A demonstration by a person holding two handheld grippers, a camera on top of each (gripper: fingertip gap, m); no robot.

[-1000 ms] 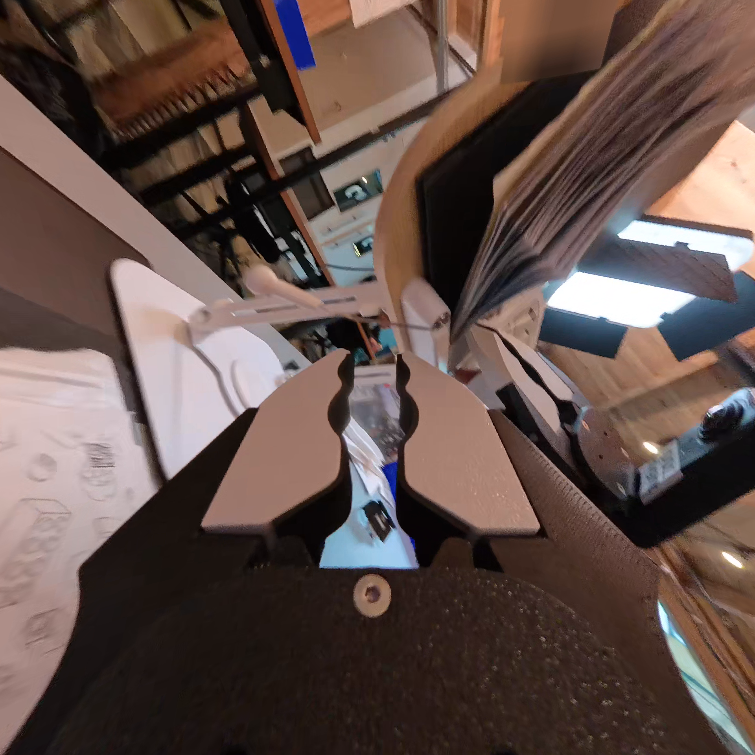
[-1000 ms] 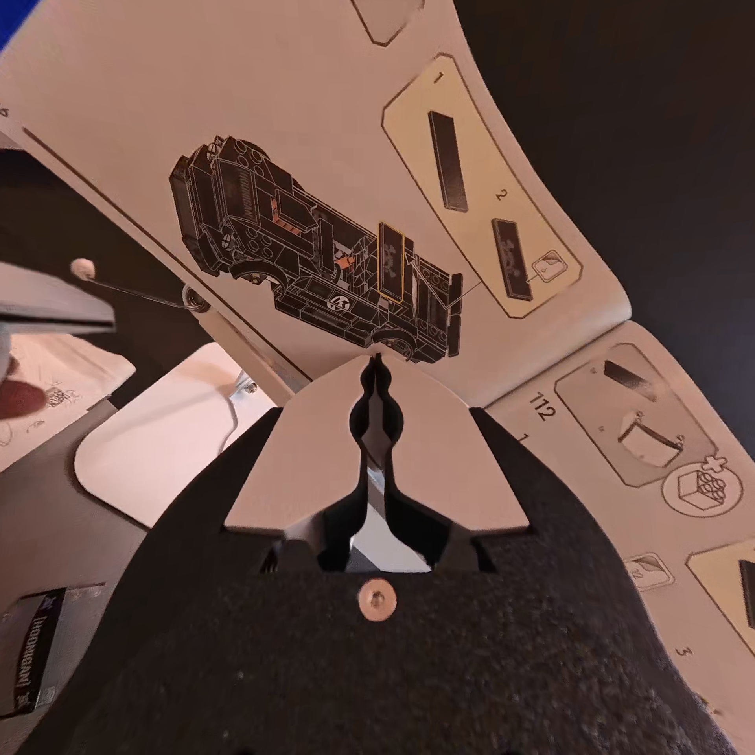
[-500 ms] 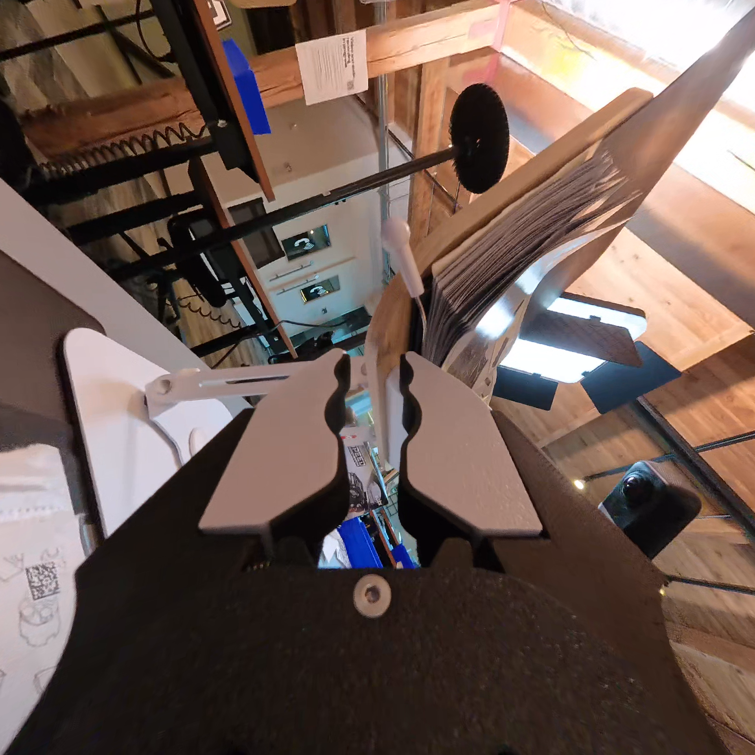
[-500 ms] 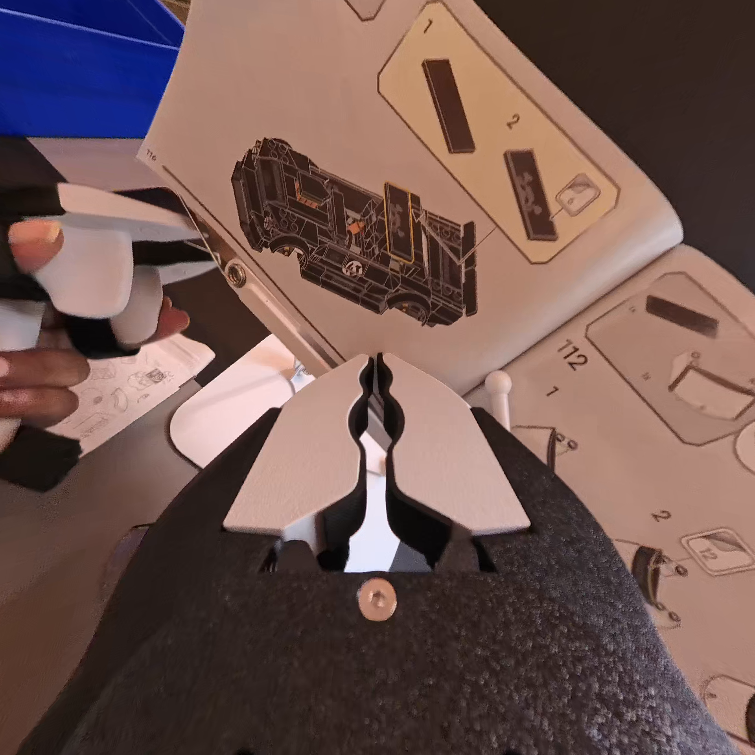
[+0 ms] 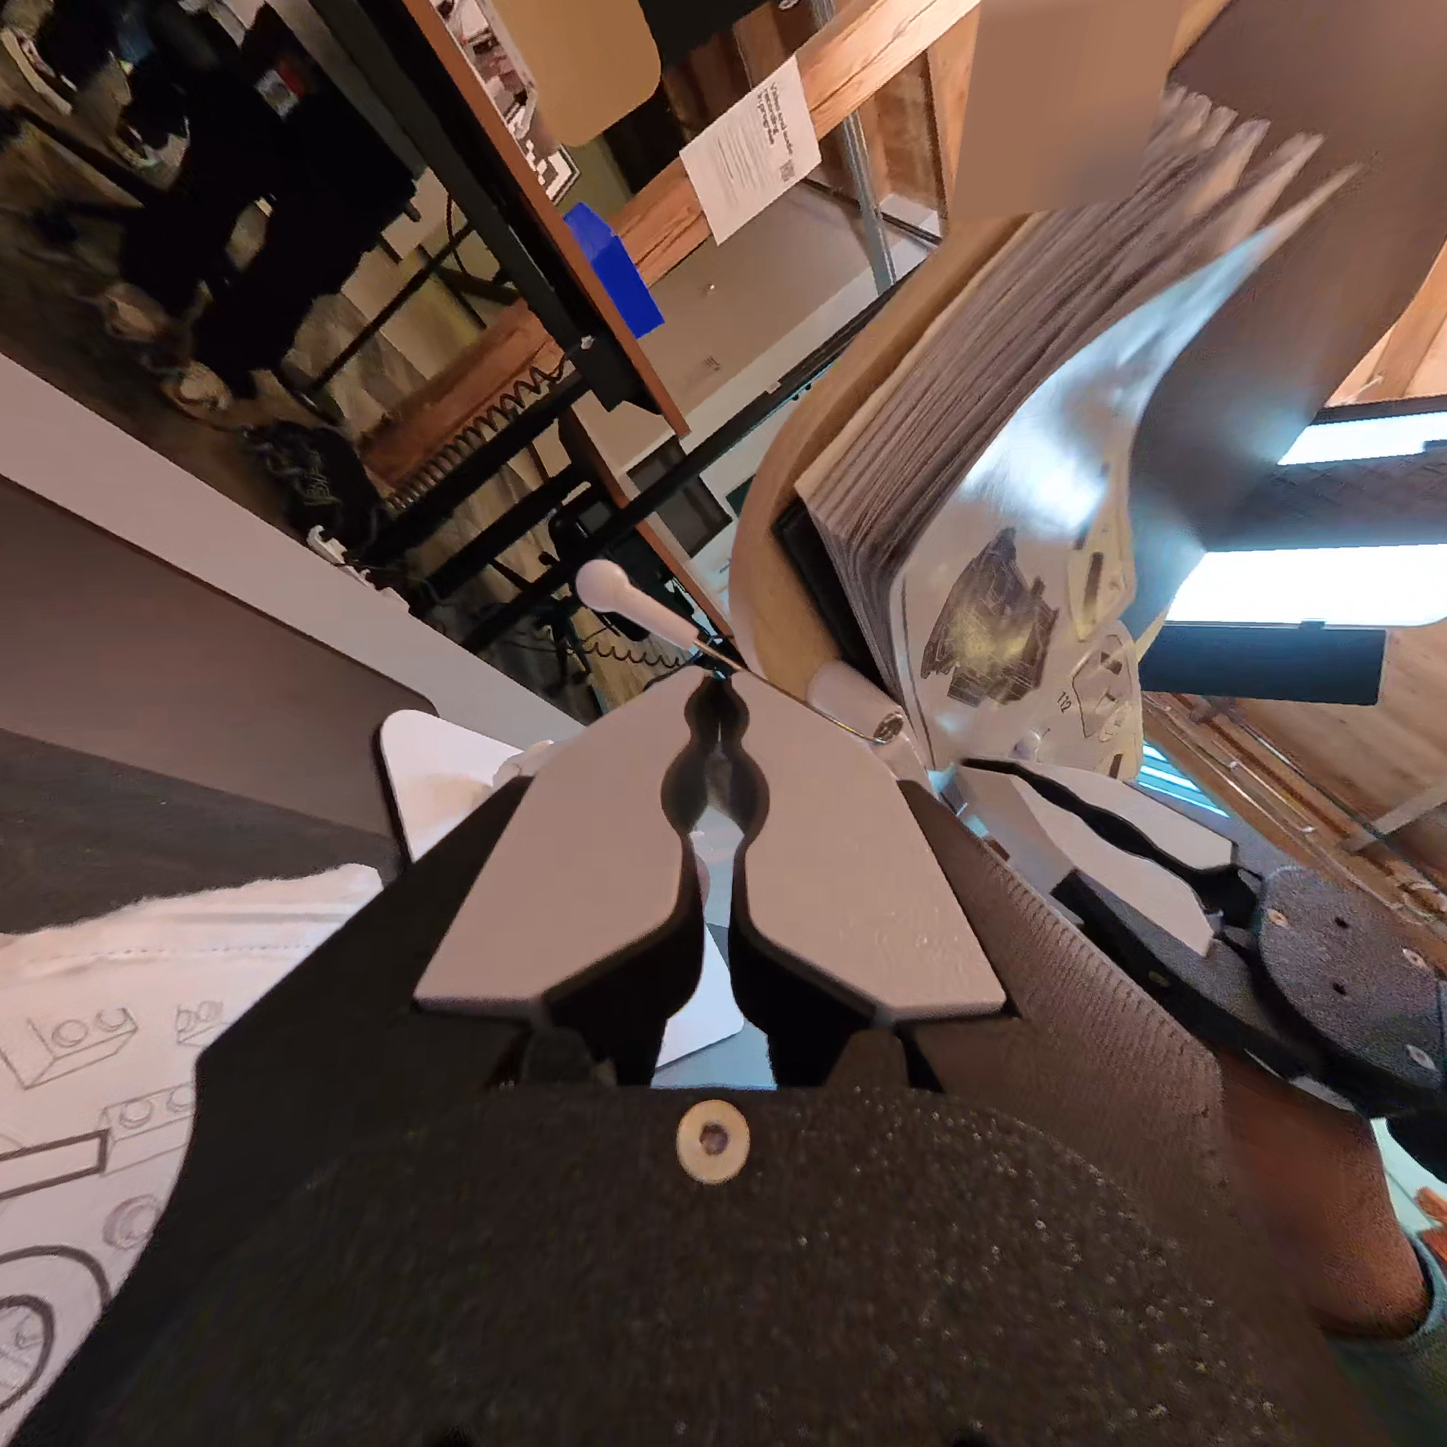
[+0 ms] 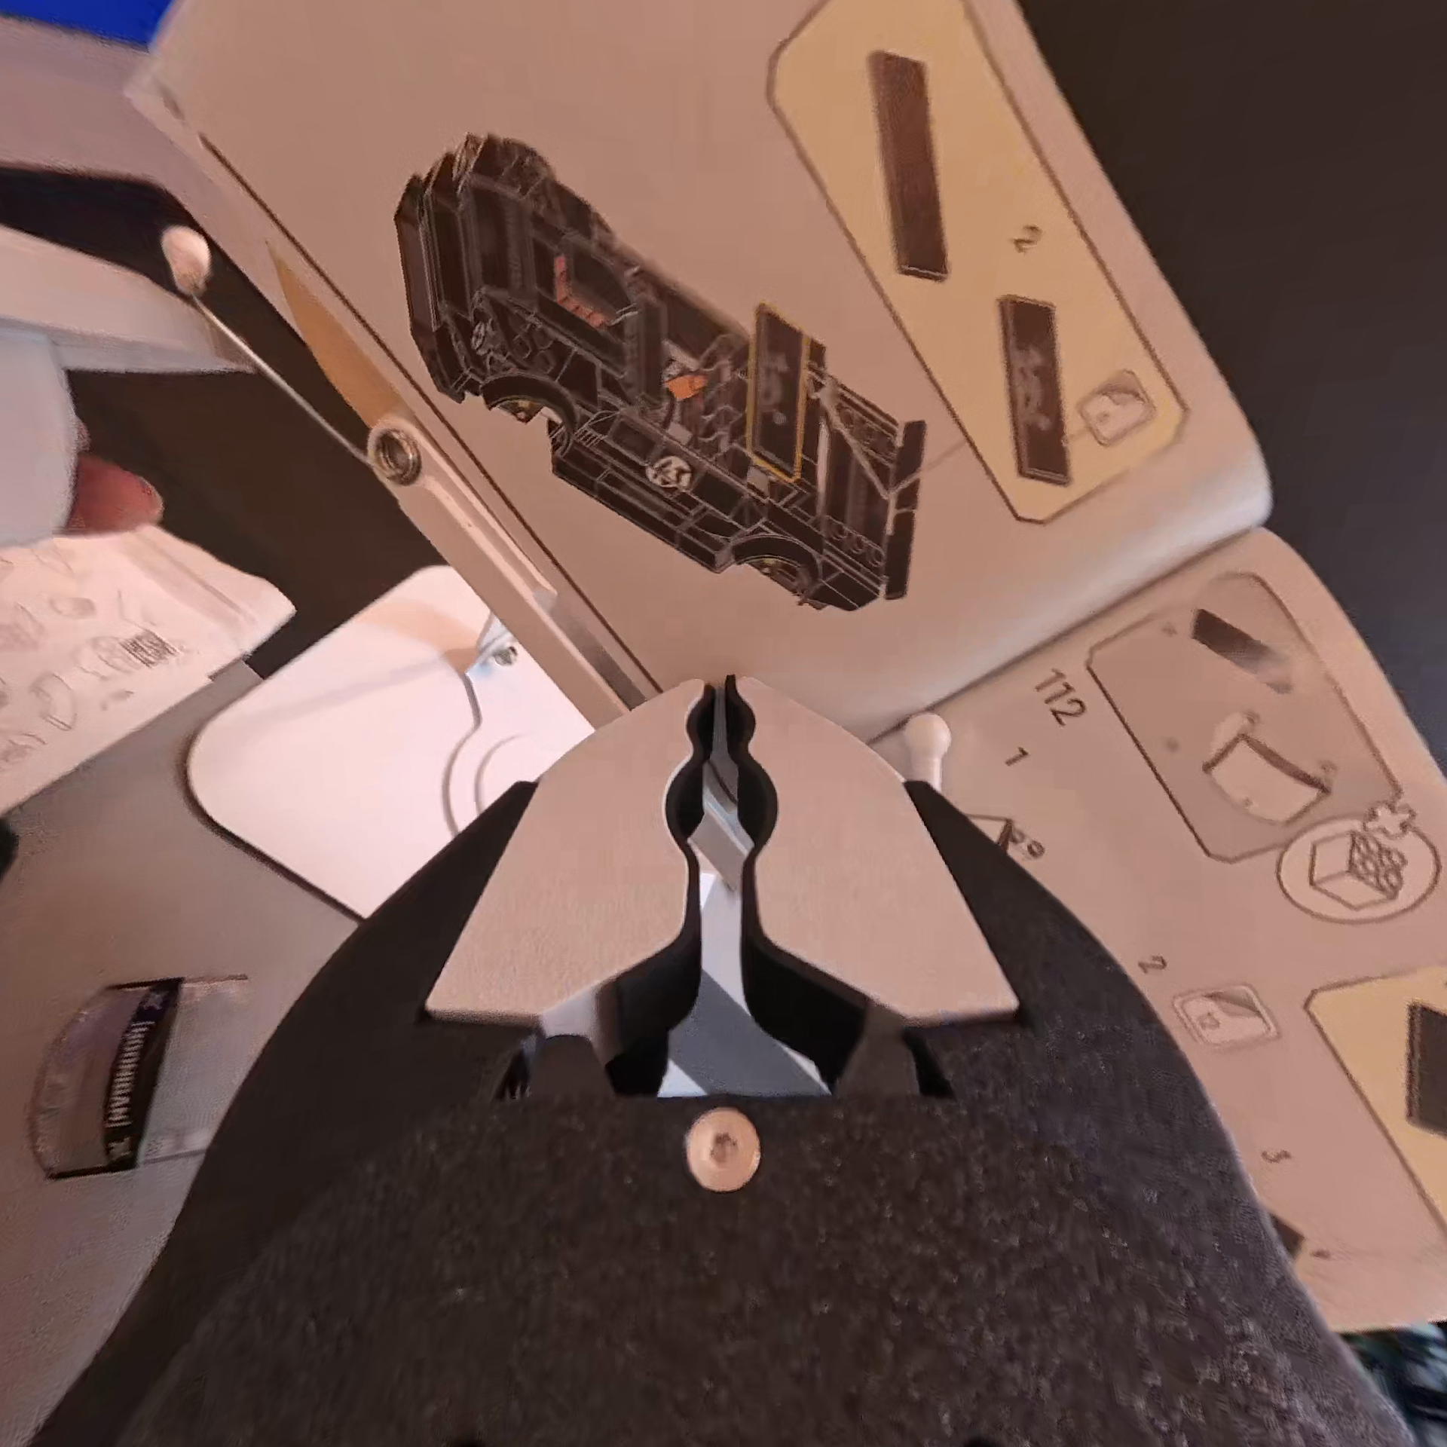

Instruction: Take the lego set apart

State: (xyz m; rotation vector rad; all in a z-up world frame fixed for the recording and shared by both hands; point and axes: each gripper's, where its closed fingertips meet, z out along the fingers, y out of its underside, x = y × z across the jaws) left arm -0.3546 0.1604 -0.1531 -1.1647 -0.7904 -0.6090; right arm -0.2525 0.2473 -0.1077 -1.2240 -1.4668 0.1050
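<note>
An open instruction booklet [image 6: 548, 117] stands on a wooden book stand [image 5: 775, 564]; no Lego model shows. My right gripper [image 6: 720, 683] is shut on the lower edge of the page with the black car drawing, and the sheet shows edge-on between its pads. The page [image 5: 979, 626] curves away from the stack in the left wrist view, with the right gripper [image 5: 1018, 783] under it. My left gripper [image 5: 716, 689] is shut, its tips meeting on the thin wire of the stand's left page clip [image 5: 626, 599]. The left gripper [image 6: 117, 329] also shows at that wire [image 6: 185, 250].
The stand's white base [image 6: 337, 720] lies on the dark table. A second white-tipped page clip [image 6: 926, 736] rests on the right page. A paper sheet with brick drawings [image 5: 94, 1057] lies at the left. A small black label strip [image 6: 117, 1073] lies nearby. A blue bin [image 5: 611, 274] stands far behind. The tips of one gripper are about 15 cm away from the tips of the other.
My left gripper was open beside the stand and has come together at the clip wire. My right gripper stays shut on the page's lower edge.
</note>
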